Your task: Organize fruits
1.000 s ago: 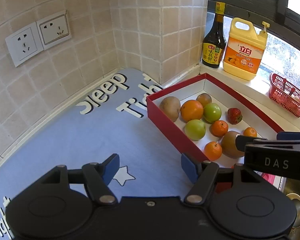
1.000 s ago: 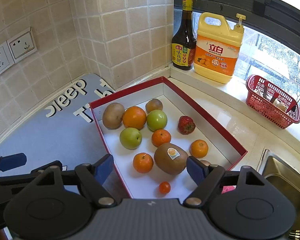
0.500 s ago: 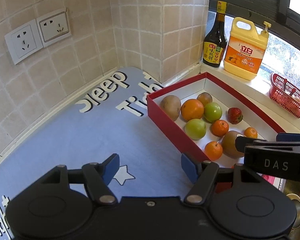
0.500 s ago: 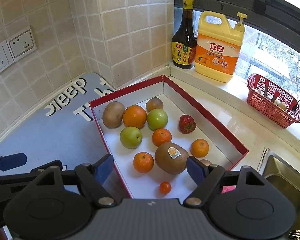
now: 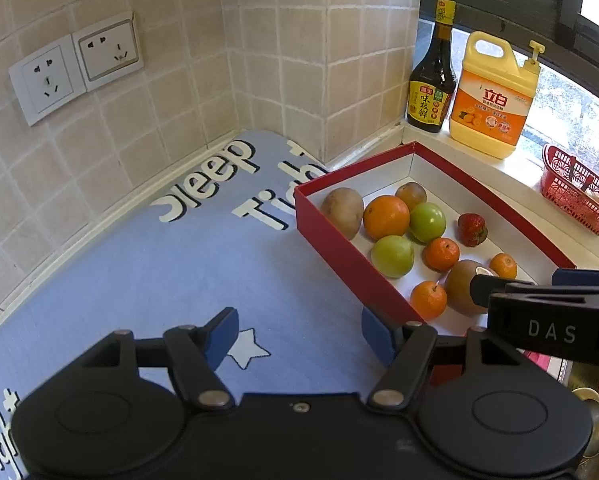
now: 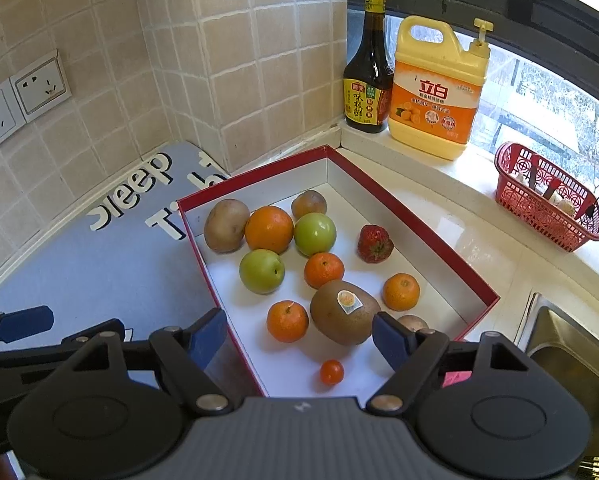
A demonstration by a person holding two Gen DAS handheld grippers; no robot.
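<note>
Red cardboard box w/ white lining holds mixed fruits, incl. brown stickered kiwi, on pale surface. Right tool over box, left tool over blue mat; both w/ fingers apart, empty.

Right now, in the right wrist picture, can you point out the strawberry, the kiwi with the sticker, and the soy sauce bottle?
strawberry [image 6: 374, 244], right wrist view, middle of its red body.
kiwi with the sticker [image 6: 341, 318], right wrist view, brown skin below the sticker.
soy sauce bottle [image 6: 368, 76], right wrist view, dark glass above the label.
</note>
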